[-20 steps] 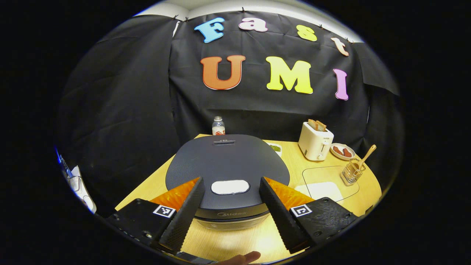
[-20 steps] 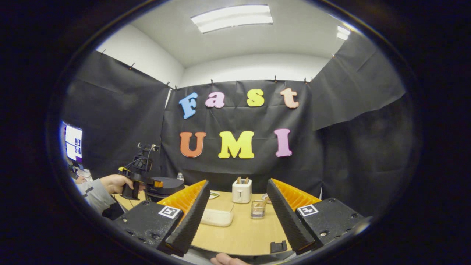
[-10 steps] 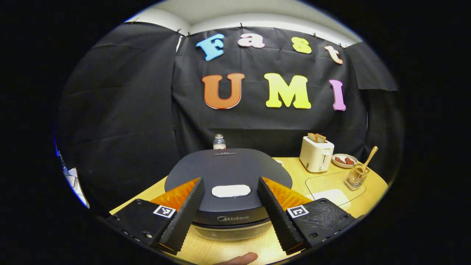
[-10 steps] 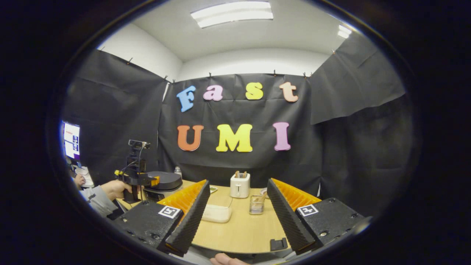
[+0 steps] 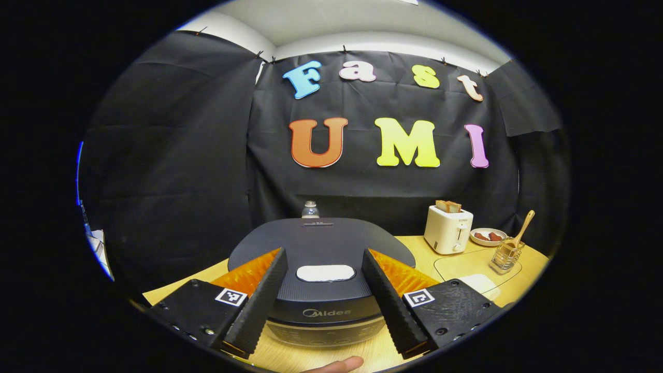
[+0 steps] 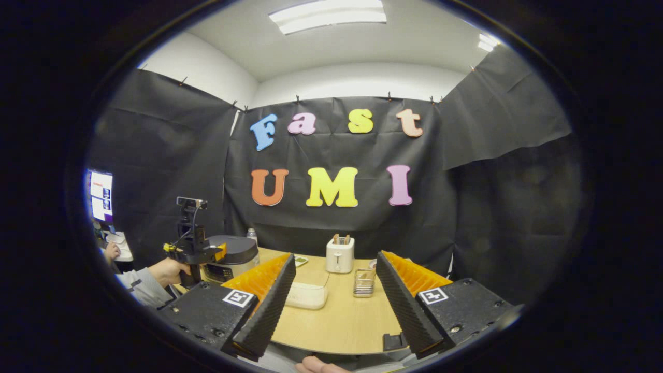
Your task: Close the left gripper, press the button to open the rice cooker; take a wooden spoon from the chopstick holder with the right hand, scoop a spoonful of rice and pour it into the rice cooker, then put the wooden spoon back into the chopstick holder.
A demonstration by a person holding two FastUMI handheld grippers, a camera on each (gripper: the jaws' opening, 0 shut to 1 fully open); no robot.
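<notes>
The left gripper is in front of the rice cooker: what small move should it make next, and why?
Probably close the left gripper first. Its fingers stand wide apart on either side of the white button on the rice cooker, whose lid is shut. Closed fingers would give one tip to press that button.

Light wooden table (image 5: 414,247), rounded front edge. On it: dark rice cooker (image 5: 321,248), lid down, at 9 o'clock; small bottle (image 5: 310,210) behind it, 10 o'clock. White toaster (image 5: 447,229) at 12 o'clock; small plate (image 5: 486,236) beside it, 1 o'clock. Wire chopstick holder (image 5: 506,255) at 2 o'clock. Clear lidded box (image 6: 306,296) at table centre.
</notes>
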